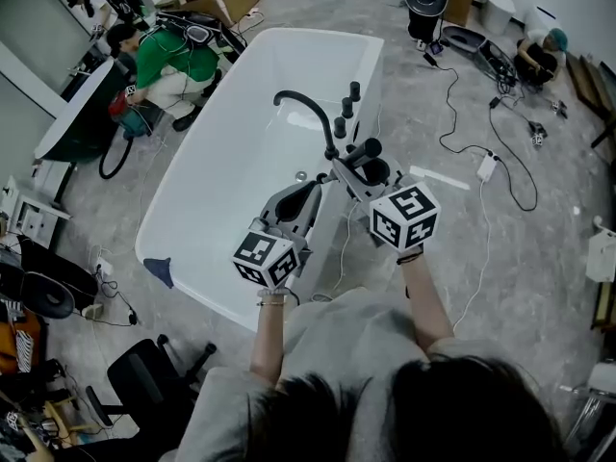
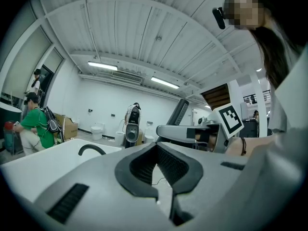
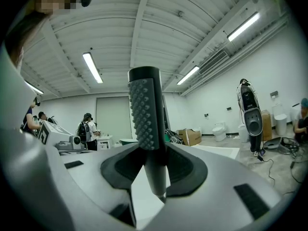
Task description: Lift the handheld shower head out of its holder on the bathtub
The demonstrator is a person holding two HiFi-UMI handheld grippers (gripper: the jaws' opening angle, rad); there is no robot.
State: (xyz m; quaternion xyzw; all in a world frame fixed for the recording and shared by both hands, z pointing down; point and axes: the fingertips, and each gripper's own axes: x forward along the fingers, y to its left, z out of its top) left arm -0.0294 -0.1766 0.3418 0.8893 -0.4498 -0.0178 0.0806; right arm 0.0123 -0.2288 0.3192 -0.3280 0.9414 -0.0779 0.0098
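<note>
shower head (image 3: 144,110) pinched upright by right gripper (image 1: 360,167) at bathtub (image 1: 154,221) rim, left gripper (image 1: 304,200) spread, empty, floor cables (image 1: 452,142) beyond

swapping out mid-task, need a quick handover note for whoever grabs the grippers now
Right gripper: shut on the shower head, held upright by the bathtub rim.
Left gripper: open, empty, just beside it.
Done: shower head gripped; its lower end shows bare below the jaws, so it looks out of the holder, which isn't visible.
To do: lift it well clear.
</note>
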